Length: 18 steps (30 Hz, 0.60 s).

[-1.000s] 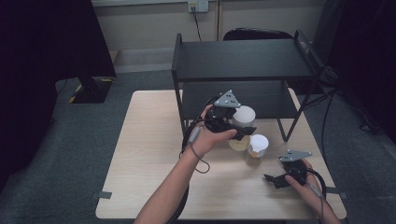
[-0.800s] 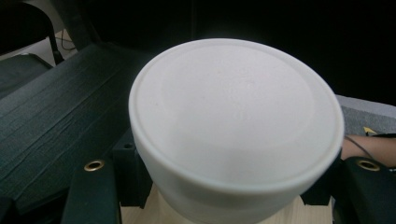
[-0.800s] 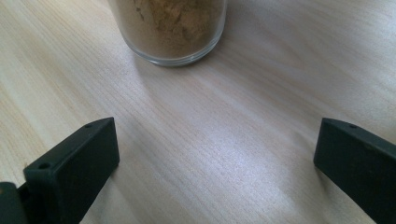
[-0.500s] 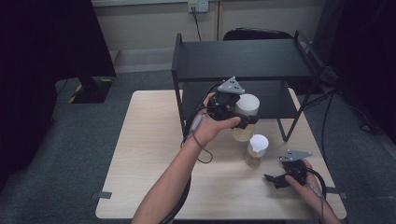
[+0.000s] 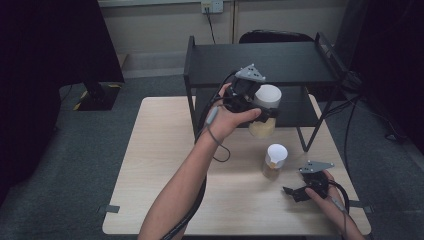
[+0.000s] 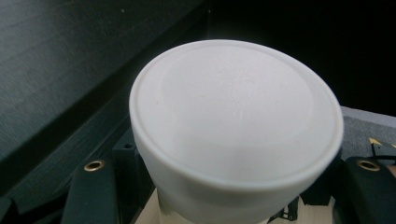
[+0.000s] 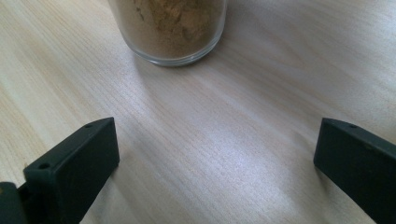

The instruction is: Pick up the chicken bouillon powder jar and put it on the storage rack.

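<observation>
A white-lidded jar (image 5: 264, 114) with pale powder in its lower part is held up off the counter (image 5: 160, 150), tilted, in front of the black shelf rack (image 5: 260, 62) and about level with the rack's lower shelf. The left gripper (image 5: 260, 107) is clenched on it: in the left gripper view the jar's white lid (image 6: 236, 121) bulges up between the two black jaws, which press against the jar's sides below the lid. The person's left hand (image 5: 231, 117) wraps the gripper's body, with its cable looping down along the forearm. A second jar (image 5: 274, 161), also white-lidded and holding brownish powder, stands upright on the counter nearer the person, just in front of the rack's right leg. The right gripper (image 5: 292, 192) rests low over the counter near the front right corner, close beside that second jar but apart from it; in the right gripper view its jaws stand wide and released, with bare wood between them and the glass base of the jar (image 7: 170, 28) ahead.
</observation>
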Tool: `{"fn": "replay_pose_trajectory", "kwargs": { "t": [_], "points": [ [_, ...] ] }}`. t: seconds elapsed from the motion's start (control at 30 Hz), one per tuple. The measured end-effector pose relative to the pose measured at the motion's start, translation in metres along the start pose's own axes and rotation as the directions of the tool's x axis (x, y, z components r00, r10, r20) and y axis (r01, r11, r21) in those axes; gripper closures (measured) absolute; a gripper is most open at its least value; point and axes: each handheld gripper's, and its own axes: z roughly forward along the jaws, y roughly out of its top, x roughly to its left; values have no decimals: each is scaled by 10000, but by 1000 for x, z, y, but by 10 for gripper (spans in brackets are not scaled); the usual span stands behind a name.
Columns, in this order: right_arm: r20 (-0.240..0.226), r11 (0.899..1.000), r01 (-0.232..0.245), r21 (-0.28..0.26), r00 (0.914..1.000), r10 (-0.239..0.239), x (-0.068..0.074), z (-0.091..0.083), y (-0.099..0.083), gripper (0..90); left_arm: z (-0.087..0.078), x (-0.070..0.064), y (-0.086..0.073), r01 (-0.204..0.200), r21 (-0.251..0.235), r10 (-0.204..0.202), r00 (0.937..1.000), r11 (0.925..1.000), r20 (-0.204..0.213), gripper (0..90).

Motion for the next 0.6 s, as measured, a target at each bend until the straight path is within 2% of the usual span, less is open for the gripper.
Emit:
{"fn": "replay_pose_trajectory", "kwargs": {
  "t": [0.2,0.33,0.6],
  "points": [
    [-4,10000,-3,3,10000,3,0,0,0,0,-4,2,10,13,-138,-13,10000,9999,-40,350],
    [-6,10000,-2,3,10000,2,0,0,0,0,-4,4,20,38,-9,-38,10000,10000,-92,350],
    [-12,10000,-10,14,10000,10,0,0,0,0,-6,3,39,-19,-58,17,9996,10000,-271,350]
  ]
}}
